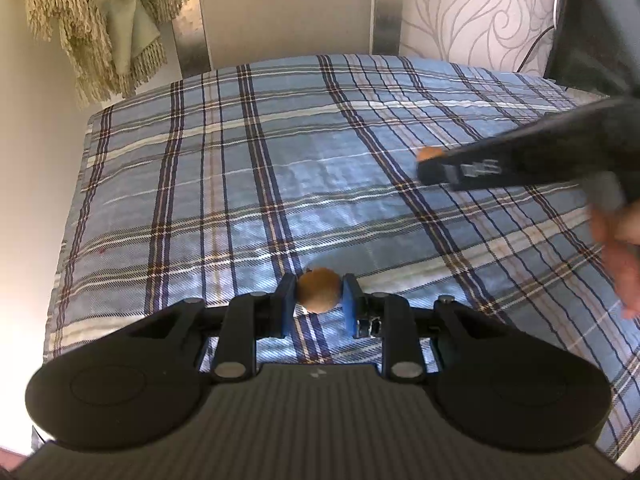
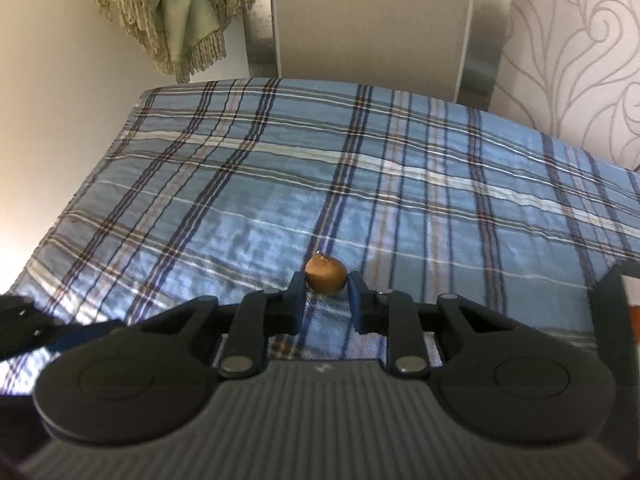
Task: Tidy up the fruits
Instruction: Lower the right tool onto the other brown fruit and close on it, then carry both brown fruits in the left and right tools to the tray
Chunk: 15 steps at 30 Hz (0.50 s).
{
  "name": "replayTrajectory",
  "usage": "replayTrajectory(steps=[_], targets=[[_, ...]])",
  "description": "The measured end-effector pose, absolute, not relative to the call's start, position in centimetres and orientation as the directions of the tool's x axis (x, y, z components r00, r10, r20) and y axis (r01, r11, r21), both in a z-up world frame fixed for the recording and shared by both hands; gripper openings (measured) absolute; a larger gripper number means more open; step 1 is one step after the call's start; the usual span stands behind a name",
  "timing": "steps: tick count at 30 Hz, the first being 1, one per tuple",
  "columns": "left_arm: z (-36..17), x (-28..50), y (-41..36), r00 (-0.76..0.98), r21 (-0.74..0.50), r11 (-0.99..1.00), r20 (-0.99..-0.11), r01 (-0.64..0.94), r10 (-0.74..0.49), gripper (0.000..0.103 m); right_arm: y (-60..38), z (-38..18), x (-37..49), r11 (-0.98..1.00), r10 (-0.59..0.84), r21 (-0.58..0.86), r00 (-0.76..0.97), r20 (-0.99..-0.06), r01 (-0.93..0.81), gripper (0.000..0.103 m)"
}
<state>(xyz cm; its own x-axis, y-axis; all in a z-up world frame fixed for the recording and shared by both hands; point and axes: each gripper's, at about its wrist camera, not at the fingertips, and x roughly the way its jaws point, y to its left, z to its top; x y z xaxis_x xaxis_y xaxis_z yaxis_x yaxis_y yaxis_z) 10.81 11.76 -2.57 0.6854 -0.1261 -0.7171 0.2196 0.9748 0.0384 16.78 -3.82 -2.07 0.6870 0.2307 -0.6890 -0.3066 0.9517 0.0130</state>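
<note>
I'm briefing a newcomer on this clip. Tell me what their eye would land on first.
First, the small brown fruit pinched between the blue fingers of the left gripper, just above the blue plaid cloth. A second brown fruit sits between the right gripper's fingers; whether they touch it is unclear. A fringed green drape hangs at the far left wall.

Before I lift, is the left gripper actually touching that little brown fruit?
Touching. The left wrist view shows the left gripper with both blue pads pressed against the sides of the brown fruit, no gap either side.
</note>
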Motion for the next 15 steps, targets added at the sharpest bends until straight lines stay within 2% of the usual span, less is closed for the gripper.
replayTrajectory(steps=[15], targets=[[-2.8,11.3,11.9,0.693,0.021,0.981,-0.711,0.193,-0.121,0.029,-6.7,-0.1,8.9,0.950,0.266,0.068,0.675,-0.688,-0.305,0.025]])
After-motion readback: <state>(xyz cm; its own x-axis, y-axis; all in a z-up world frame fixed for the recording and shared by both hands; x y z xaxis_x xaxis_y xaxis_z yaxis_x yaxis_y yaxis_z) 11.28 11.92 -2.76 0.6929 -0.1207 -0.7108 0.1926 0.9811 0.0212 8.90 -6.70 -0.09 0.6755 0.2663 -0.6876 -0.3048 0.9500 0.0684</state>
